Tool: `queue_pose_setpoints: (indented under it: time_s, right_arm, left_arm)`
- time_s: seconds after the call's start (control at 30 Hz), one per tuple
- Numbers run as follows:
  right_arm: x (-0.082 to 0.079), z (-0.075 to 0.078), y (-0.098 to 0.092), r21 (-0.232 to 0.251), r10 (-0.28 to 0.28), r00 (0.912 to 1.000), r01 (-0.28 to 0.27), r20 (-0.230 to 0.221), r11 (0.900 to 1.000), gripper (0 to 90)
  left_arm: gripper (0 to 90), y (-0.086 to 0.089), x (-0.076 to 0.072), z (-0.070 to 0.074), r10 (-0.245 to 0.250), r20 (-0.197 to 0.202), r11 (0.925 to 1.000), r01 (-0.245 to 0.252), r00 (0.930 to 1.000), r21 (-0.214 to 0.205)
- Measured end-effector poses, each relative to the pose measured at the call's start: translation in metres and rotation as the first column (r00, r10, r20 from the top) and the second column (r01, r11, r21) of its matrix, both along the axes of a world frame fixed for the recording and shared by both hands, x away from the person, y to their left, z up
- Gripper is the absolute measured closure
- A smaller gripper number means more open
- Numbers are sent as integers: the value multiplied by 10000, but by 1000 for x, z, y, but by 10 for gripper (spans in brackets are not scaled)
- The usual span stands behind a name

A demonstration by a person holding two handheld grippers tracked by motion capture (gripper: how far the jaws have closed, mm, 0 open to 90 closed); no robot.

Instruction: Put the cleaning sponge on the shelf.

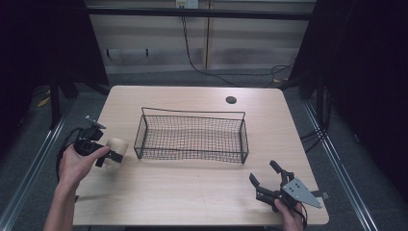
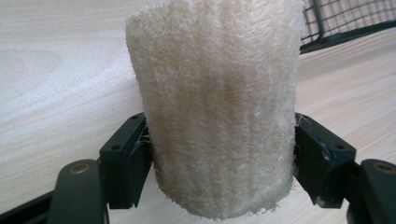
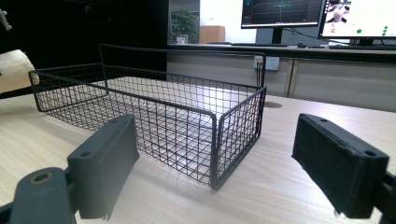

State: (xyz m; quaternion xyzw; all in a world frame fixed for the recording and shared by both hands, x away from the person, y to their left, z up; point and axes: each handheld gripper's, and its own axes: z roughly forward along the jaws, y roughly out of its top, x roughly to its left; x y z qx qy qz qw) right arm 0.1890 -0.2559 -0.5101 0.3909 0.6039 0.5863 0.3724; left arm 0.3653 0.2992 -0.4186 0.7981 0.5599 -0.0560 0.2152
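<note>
A cream loofah roll [image 1: 117,149] [image 2: 215,102] is held just left of the black wire basket [image 1: 192,136], with my left gripper [image 1: 111,155] [image 2: 219,158] shut on its sides. The basket [image 3: 154,116] has nothing in it and stands mid-table. Near the table's front right corner my right gripper [image 1: 264,180] [image 3: 219,163] is open, nothing between its pads, pointing toward the basket. The loofah [image 3: 11,70] peeks in at the far left of the right gripper view, behind the basket.
A round cable hole [image 1: 231,100] sits at the back of the wooden table [image 1: 192,192]. Cables run along the floor behind. Monitors [image 3: 280,14] stand on a desk beyond the table.
</note>
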Motion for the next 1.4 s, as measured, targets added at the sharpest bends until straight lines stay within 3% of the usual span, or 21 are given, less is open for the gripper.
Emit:
queue_pose_setpoints:
  time_s: [0.33,0.47,0.63,0.87,1.07,1.23,1.27,1.4]
  right_arm:
    - [0,0,0,-2,-11,10000,11,14,10000,135]
    - [0,0,0,-18,2,10000,-2,7,10000,135]
    - [0,0,0,-12,-1,10000,1,-2,10000,135]
    - [0,0,0,-8,8,10000,-8,-3,10000,135]
    - [0,0,0,-34,12,10000,-12,3,10000,135]
    - [0,0,0,-41,13,10000,-13,-2,10000,135]
    - [1,0,0,-44,18,10000,-18,9,10000,135]
    - [1,0,0,-41,22,10000,-22,8,10000,135]
  left_arm:
    - [279,0,-4,10,-268,474,9996,269,9985,-20]
    - [279,1,-9,18,-301,751,9993,318,9967,-219]
    - [278,3,-12,24,-450,804,9987,468,9957,-207]
    - [278,2,-15,34,-513,932,9970,563,9943,-526]
    - [278,-3,-16,44,-509,1131,9976,559,9923,-415]
    - [279,-9,-16,50,-906,1219,9951,948,9884,-287]
    - [279,-10,-16,50,-775,1235,9960,825,9893,-358]
    - [278,-12,-15,53,-887,1122,9950,932,9897,-363]
